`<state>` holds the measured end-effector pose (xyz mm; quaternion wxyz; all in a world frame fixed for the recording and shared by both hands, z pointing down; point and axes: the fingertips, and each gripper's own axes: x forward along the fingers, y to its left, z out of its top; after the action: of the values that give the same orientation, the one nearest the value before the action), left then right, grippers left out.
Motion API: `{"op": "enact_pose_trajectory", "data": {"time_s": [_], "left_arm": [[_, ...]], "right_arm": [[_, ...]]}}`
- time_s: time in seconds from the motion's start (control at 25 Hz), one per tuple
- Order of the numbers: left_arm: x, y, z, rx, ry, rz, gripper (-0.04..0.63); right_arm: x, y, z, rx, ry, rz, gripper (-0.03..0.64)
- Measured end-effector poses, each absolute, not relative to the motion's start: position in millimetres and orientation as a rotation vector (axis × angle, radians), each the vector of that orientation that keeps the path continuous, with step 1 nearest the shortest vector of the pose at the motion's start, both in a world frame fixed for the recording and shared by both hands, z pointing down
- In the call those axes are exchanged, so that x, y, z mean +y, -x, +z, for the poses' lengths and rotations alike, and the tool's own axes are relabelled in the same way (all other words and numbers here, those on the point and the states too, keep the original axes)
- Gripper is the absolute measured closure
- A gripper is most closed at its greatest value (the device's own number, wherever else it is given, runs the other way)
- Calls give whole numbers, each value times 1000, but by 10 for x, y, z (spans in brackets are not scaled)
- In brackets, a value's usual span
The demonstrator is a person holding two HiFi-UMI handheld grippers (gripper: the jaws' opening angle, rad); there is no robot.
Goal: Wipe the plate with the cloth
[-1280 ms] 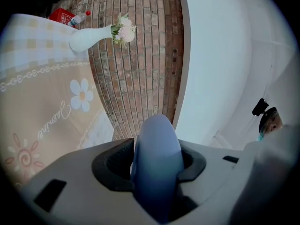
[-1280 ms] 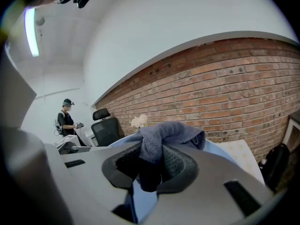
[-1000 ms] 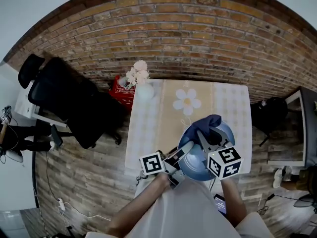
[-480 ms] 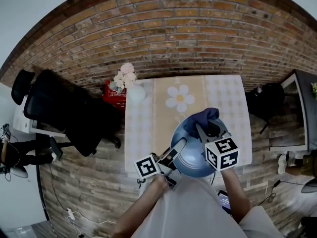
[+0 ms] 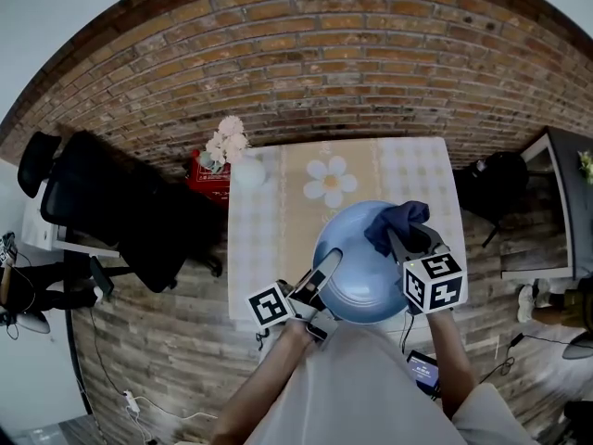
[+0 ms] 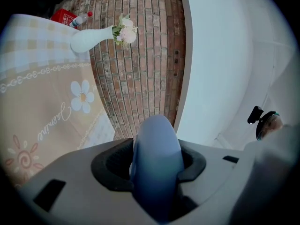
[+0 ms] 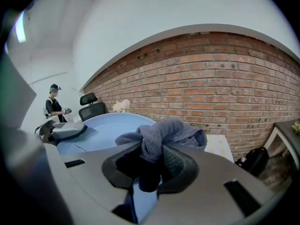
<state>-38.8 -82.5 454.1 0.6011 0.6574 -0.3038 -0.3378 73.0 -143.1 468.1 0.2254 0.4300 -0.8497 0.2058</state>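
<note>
A round blue plate (image 5: 357,267) is held above the near end of the table. My left gripper (image 5: 326,269) is shut on the plate's left rim, which fills the gap between its jaws in the left gripper view as a blue edge (image 6: 155,158). My right gripper (image 5: 408,239) is shut on a dark blue-grey cloth (image 5: 397,222) that rests against the plate's upper right part. In the right gripper view the cloth (image 7: 161,137) bunches out of the jaws, with the plate (image 7: 101,128) spread to the left and the left gripper (image 7: 65,130) at its far rim.
The table (image 5: 278,202) carries a beige checked cloth with a daisy print (image 5: 331,181). A white vase of pale flowers (image 5: 236,160) stands at its far left corner. A black office chair (image 5: 111,207) is left of the table, and a person (image 7: 54,107) stands far off.
The plate has tilted up and swung left, showing more of its face. The cloth and my right gripper have slid toward the plate's right side.
</note>
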Motion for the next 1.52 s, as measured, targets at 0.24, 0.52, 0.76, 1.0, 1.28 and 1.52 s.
{"op": "enact_pose_trajectory", "data": {"time_s": [0.24,0.52,0.76,1.0,1.28,1.52], "left_arm": [[-969,473,4521,-729,-1531,-803,405],[-1117,623,4461,-763,-1548,-828,399],[-1201,745,4416,-783,-1559,-843,394],[-1219,818,4435,-802,-1543,-852,394],[-1152,806,4523,-811,-1524,-850,394],[-1093,814,4522,-840,-1545,-815,394]], "right_arm": [[-1296,-912,4782,-2295,-1153,575,517],[-1030,-890,4900,-2260,-1062,595,517],[-830,-730,4929,-2278,-989,614,517],[-641,-510,4924,-2278,-916,594,517],[-344,-120,4917,-2298,-741,531,518],[-279,251,4801,-2375,-604,524,517]]}}
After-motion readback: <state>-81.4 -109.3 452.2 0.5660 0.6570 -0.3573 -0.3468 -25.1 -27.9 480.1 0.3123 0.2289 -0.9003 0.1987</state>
